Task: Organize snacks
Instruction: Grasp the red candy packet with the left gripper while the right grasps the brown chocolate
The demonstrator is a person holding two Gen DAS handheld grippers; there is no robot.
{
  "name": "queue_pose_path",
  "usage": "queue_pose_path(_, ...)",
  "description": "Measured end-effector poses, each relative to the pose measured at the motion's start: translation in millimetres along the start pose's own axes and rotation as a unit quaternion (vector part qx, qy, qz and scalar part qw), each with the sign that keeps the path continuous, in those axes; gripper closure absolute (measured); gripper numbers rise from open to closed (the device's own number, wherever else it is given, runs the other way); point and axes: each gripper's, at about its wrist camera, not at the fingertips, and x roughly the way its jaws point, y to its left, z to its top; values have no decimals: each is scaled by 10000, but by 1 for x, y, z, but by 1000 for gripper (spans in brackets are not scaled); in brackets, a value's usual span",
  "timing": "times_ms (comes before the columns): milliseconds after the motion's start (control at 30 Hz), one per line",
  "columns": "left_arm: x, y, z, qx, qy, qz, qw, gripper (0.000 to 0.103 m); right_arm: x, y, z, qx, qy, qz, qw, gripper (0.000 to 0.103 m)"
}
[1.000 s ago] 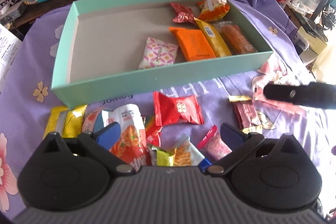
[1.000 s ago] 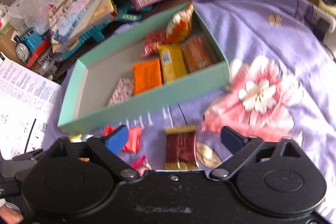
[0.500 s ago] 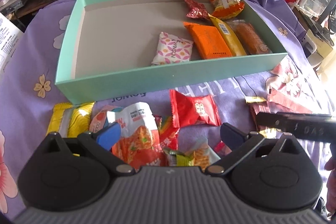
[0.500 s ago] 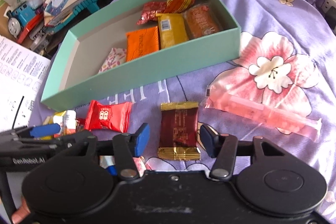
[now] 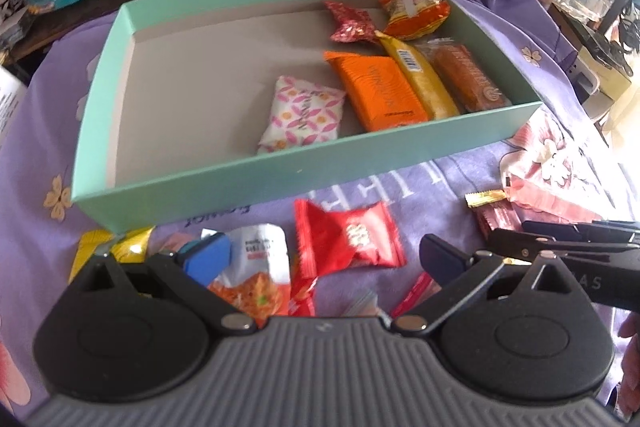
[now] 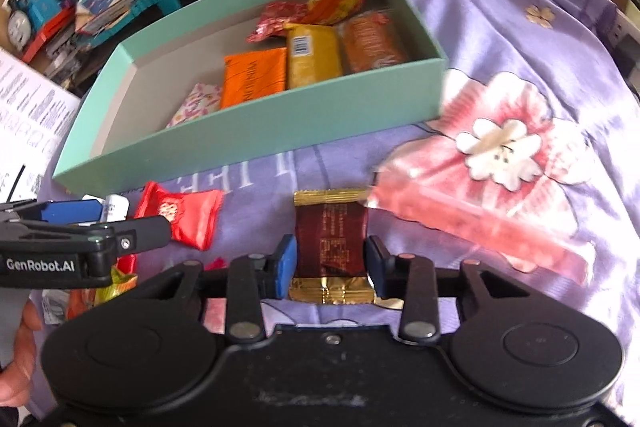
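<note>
A mint-green box (image 5: pixel 280 179) (image 6: pixel 248 135) on the purple flowered cloth holds several snack packets along its right side. In the right wrist view a dark red packet with gold ends (image 6: pixel 330 227) lies on the cloth in front of the box. My right gripper (image 6: pixel 331 259) is closing on it, and both pads touch its sides. My left gripper (image 5: pixel 324 255) stands open low over a heap of loose snacks, with a red packet (image 5: pixel 348 235) between and just ahead of its fingers. A white-and-orange pouch (image 5: pixel 256 267) lies by its left finger.
A long pink packet (image 6: pixel 480 223) lies right of the dark red one. Yellow packets (image 5: pixel 108 247) sit at the heap's left. Toy boxes, a toy train (image 6: pixel 28 15) and printed paper (image 6: pixel 28 115) crowd the area behind and left of the box.
The right gripper's jaws went from wide apart to closed against the dark red packet as it came down. The left gripper moved slightly lower and closer to the snack heap, still open.
</note>
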Motion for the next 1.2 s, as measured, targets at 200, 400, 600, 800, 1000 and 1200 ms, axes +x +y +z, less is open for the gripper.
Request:
queue_pose_path(200, 10, -25, 4, 405, -14, 11, 9992, 23, -7, -16, -8, 131, -20, 160, 9998, 66)
queue_pose_path(400, 19, -37, -1, 575, 119, -189, 9981, 42, -6, -14, -10, 116, -86, 177, 9997, 66)
queue_pose_path(600, 21, -38, 4, 573, 109, 14, 9983, 41, -7, -15, -13, 129, -161, 228, 9995, 65)
queue_pose_path(800, 19, -50, 12, 1054, 1, 59, 9944, 26, -11, -18, -16, 129, -139, 307, 9993, 65)
queue_pose_path(1000, 37, -64, 11, 1443, 217, 9, 9893, 45, -16, -27, -23, 252, -173, 395, 9988, 66)
queue_pose_path(1200, 26, -64, 3, 1297, 326, -302, 9906, 48, -17, -30, -24, 320, -214, 430, 9983, 66)
